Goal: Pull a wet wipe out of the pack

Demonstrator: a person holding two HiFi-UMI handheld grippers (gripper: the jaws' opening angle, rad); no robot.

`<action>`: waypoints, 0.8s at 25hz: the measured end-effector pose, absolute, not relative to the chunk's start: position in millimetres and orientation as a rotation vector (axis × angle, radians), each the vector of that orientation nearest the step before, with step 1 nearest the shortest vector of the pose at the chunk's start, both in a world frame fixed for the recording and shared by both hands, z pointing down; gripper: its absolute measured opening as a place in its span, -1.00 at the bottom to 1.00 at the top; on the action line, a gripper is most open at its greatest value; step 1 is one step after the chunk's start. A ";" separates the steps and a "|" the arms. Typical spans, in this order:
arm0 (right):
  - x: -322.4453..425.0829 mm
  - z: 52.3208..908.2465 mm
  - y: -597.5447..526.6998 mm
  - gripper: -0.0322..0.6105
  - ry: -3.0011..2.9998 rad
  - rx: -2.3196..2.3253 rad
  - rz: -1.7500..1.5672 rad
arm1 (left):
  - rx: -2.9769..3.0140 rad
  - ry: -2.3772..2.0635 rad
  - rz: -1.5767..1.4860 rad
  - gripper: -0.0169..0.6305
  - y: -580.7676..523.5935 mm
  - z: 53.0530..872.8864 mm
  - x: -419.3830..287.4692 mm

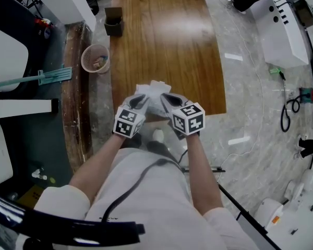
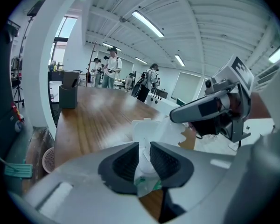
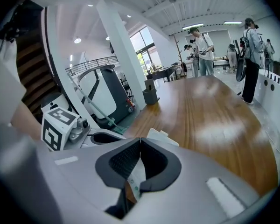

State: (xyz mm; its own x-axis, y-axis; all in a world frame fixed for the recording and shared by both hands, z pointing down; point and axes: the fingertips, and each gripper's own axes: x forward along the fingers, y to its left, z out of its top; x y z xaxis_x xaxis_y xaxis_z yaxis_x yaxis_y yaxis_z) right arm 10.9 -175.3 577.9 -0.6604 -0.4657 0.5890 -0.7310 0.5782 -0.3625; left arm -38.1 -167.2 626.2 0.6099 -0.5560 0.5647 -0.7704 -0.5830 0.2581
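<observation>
1. Nearest is my left hand-held gripper point(image 2: 144, 157). Its own view shows the pads a narrow gap apart, pinching the white, green-printed wet wipe pack point(image 2: 147, 130).
2. In the right hand-held gripper point(image 3: 140, 149) view, the pads are pressed together at their tips on a thin, green-dotted edge of the same pack.
3. The head view hides both gaps behind the marker cubes. It alone shows the two grippers meeting tip to tip, with the pack bunched between them above the near edge of the wooden surface point(image 1: 161, 35). I cannot tell whether the pack rests on it.
4. Only the left gripper view shows the pack's crumpled white reaching under the right gripper's jaw.
5. Farther off, a dark box point(image 1: 113, 21) stands by the surface's left edge, and a basket point(image 1: 95, 58) sits on the floor beside it.
6. Farthest, people point(image 3: 203, 50) stand past the far end, seen only in the gripper views.
</observation>
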 end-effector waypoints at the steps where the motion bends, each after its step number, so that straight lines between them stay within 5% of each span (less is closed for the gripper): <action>1: 12.3 574.6 -175.6 -0.86 -2.388 0.969 0.823 | 2.355 -1.051 0.592 -0.68 -167.5 624.9 -37.7; 20: 25.9 511.2 -171.9 -0.86 -2.571 1.010 0.693 | 2.383 -1.150 0.470 -0.58 -169.2 576.0 -28.2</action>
State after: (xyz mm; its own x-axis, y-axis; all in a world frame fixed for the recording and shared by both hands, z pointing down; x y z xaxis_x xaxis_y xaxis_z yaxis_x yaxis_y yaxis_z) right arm 25.9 -171.9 511.2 -0.7110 -0.5563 0.4302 -0.6971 0.6381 -0.3270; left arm -28.2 -169.2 576.0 0.5944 -0.6438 0.4818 -0.7971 -0.5512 0.2468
